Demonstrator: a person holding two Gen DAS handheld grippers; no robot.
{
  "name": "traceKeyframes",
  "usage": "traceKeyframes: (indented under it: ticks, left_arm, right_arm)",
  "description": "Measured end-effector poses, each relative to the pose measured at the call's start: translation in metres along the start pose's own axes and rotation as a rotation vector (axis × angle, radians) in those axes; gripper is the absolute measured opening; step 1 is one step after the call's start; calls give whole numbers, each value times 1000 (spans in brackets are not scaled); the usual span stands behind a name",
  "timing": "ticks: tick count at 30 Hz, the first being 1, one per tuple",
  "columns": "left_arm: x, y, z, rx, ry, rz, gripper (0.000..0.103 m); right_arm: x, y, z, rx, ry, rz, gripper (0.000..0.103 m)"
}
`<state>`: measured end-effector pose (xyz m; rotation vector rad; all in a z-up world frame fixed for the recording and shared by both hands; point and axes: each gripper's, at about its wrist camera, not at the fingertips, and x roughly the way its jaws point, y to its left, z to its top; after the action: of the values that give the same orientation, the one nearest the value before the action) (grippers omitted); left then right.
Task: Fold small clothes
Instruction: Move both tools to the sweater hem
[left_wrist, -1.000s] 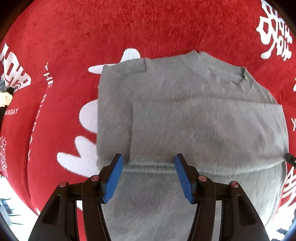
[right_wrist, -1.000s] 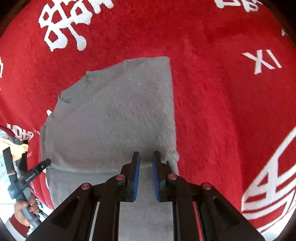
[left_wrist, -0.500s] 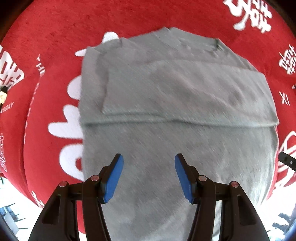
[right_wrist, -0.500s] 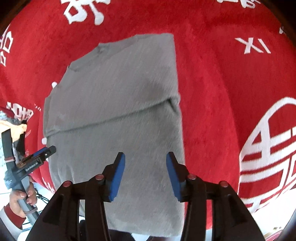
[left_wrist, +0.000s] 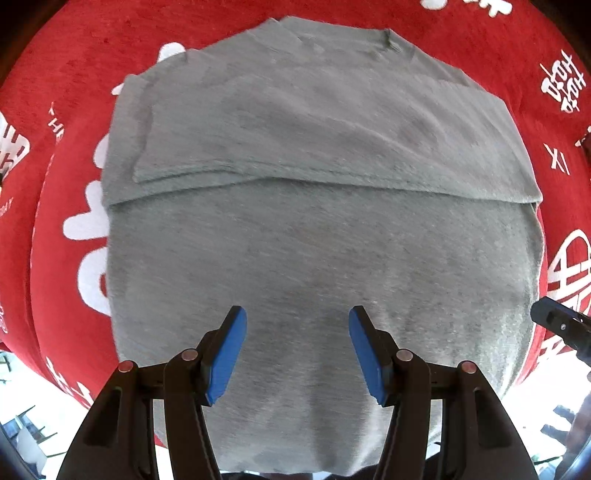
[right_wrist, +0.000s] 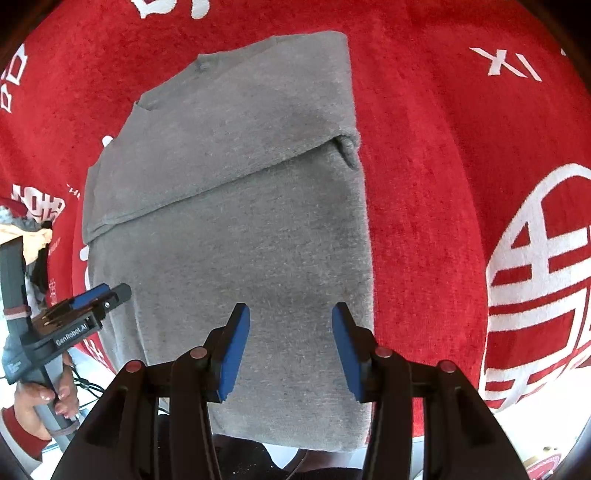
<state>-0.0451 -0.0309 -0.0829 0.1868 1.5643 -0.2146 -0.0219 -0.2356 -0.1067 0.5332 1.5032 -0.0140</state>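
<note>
With the sleeves laid across the gray shirt (left_wrist: 317, 236) at frame center on the red cloth (left_wrist: 74, 74), we hold both grippers apart above it. Left gripper (left_wrist: 295, 350) gapes empty; right gripper (right_wrist: 290, 347) has just been opening, nothing between its jaws, probably readying for the hem.

Grey knit sweater (left_wrist: 317, 258), lying flat on red cloth (left_wrist: 74, 74) with white print. Sleeves folded in across the chest (one edge running straight across the middle), collar at the far end, hem hanging over the near edge.
</note>
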Motion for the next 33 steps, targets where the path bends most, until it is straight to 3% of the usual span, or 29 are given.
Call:
traceKeyframes:
  ticks: [21, 33]
  left_arm:
    - [-2, -86, -17, 9, 44, 8, 59]
    - [-18, -82, -62, -102, 39, 39, 59]
  right_arm:
    - [-8, -26, 0, 17, 33, 47, 55]
    - [-8, -24, -5, -59, 88, 74, 55]
